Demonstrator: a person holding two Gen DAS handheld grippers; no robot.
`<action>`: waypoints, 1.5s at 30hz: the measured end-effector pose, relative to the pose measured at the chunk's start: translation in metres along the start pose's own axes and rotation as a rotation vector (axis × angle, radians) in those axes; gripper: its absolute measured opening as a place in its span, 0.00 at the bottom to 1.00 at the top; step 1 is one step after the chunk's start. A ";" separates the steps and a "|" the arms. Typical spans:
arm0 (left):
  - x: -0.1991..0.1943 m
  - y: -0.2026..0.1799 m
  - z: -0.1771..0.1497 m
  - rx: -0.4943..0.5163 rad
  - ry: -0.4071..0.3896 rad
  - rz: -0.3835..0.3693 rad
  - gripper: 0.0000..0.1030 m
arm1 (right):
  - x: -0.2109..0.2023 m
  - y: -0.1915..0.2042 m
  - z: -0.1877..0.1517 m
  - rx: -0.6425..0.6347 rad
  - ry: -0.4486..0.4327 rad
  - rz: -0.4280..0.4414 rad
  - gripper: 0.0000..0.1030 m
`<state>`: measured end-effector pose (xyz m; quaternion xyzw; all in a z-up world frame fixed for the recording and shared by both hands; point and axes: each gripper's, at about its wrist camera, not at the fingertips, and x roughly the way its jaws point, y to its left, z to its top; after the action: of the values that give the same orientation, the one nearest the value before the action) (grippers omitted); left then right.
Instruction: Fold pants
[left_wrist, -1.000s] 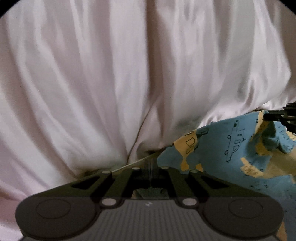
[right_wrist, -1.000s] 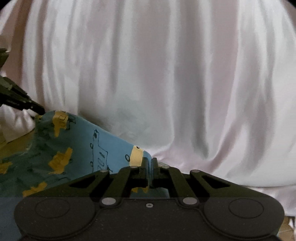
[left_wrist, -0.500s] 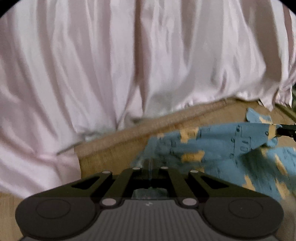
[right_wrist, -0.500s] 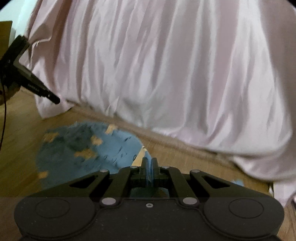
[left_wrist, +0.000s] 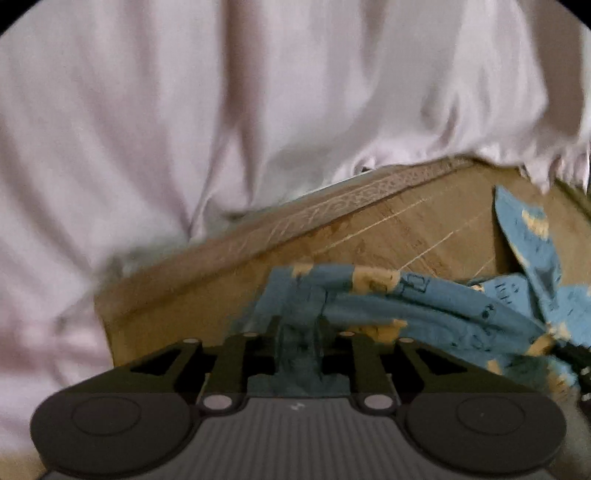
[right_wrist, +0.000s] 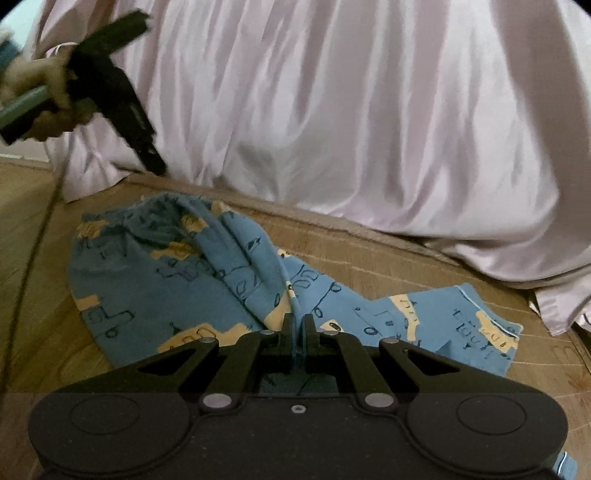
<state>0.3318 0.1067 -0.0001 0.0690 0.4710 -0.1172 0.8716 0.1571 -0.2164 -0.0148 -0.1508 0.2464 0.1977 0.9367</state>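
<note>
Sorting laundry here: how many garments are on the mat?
1: the pants lie crumpled on the mat before the drape, with the right gripper shut on an edge. Others could hide under the drape.

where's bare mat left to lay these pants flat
Bare woven mat runs between the blue patterned pants and the draped pale pink sheet, and left of the pants toward the mat's edge. The middle is crowded by bunched pants, pinched in the right gripper.
</note>
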 end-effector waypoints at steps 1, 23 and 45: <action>0.005 -0.008 0.007 0.077 0.002 0.010 0.27 | 0.002 0.000 -0.001 -0.002 -0.004 0.008 0.02; 0.089 -0.048 0.036 0.678 0.267 -0.195 0.46 | 0.021 -0.032 -0.025 0.045 0.041 0.080 0.03; 0.096 -0.019 0.038 0.443 0.361 -0.144 0.35 | 0.027 -0.035 -0.026 0.089 0.052 0.091 0.05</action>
<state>0.4075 0.0663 -0.0599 0.2437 0.5849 -0.2648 0.7269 0.1837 -0.2494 -0.0435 -0.1026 0.2856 0.2247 0.9260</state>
